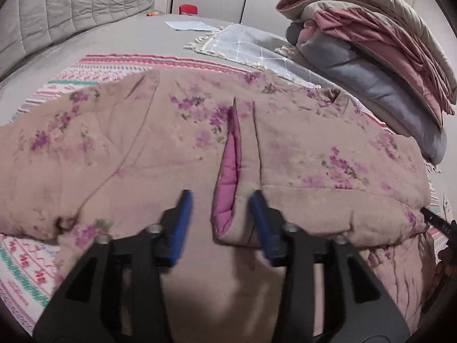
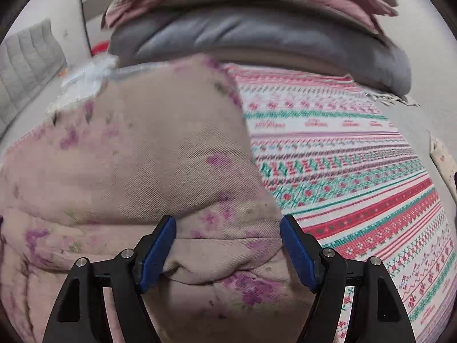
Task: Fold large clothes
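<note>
A padded dusty-pink garment with purple flowers [image 1: 171, 148] lies spread on a patterned blanket on the bed. Its front opening shows a magenta lining [image 1: 230, 171]. My left gripper [image 1: 221, 200] is open just above the garment, its blue fingers either side of the front hem at the opening. In the right wrist view the same garment [image 2: 160, 157] bulges up at one folded end. My right gripper [image 2: 228, 225] is open, its blue pads either side of that thick edge without pinching it.
A red, green and white patterned blanket [image 2: 342, 171] lies under the garment. A pile of folded grey and pink quilts [image 1: 371, 57] stands at the far right. A grey checked cloth [image 1: 242, 45] and a padded headboard [image 1: 71, 5] lie beyond.
</note>
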A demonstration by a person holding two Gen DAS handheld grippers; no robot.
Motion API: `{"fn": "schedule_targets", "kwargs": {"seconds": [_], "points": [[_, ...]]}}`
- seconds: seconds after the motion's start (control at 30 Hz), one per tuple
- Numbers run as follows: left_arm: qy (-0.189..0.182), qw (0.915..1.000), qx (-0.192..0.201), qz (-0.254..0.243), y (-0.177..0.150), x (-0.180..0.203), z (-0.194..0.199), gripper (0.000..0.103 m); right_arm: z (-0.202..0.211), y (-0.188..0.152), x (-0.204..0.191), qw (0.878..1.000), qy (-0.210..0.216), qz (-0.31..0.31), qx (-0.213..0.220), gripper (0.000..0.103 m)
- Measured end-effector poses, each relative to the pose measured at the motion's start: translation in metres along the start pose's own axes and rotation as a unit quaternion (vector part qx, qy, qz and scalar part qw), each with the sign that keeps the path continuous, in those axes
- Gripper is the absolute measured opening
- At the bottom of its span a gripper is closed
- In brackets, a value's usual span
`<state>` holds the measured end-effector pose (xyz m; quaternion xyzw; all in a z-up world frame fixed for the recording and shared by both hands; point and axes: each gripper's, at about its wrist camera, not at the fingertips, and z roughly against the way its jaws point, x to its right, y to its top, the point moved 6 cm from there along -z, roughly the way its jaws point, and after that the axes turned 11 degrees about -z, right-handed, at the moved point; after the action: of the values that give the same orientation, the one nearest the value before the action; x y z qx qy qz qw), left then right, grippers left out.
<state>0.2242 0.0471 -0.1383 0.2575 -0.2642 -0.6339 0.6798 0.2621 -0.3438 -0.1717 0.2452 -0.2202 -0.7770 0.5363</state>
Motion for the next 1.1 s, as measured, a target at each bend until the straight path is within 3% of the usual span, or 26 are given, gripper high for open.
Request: {"fn": "schedule_targets", "kwargs": {"seconds": [0.07,0.23,0.43,0.63,0.73,0.8,0.9,1.03,1.1], "points": [[-0.010,0.9996,0.017,-0.019,-0.001,0.001,0.016,0.081,0.022,0.001,0.004,0.999,0.018,-0.032,0.013,0.078],[-0.023,0.9991,0.011,-0.035,-0.004,-0.006,0.062,0.086,0.079,-0.015,0.021,0.994,0.060,-0.082,0.033,0.080],[-0.029,0.9995,0.002,0.015,-0.015,-0.056,0.119,0.098,0.121,-0.046,0.032,0.988,0.079,-0.133,-0.005,0.082],[0.008,0.9964,-0.011,0.084,-0.037,-0.137,0.140,0.102,0.153,-0.060,0.007,0.989,0.115,-0.097,-0.009,0.082],[0.050,0.9887,-0.028,0.138,-0.057,-0.191,0.136,0.102,0.161,-0.058,-0.008,0.988,0.135,-0.070,-0.004,0.082],[0.063,0.9806,-0.037,0.182,-0.071,-0.225,0.131,0.102,0.163,-0.059,-0.015,0.988,0.139,-0.060,0.003,0.083],[0.113,0.9662,-0.041,0.228,-0.092,-0.277,0.120,0.102,0.158,-0.061,-0.021,0.988,0.144,-0.052,-0.005,0.083],[0.114,0.9499,-0.042,0.288,-0.112,-0.320,0.100,0.101,0.148,-0.065,-0.020,0.990,0.131,-0.049,-0.013,0.083],[0.106,0.9368,-0.035,0.332,-0.123,-0.341,0.089,0.093,0.143,-0.066,-0.017,0.990,0.129,-0.055,-0.020,0.083]]}}
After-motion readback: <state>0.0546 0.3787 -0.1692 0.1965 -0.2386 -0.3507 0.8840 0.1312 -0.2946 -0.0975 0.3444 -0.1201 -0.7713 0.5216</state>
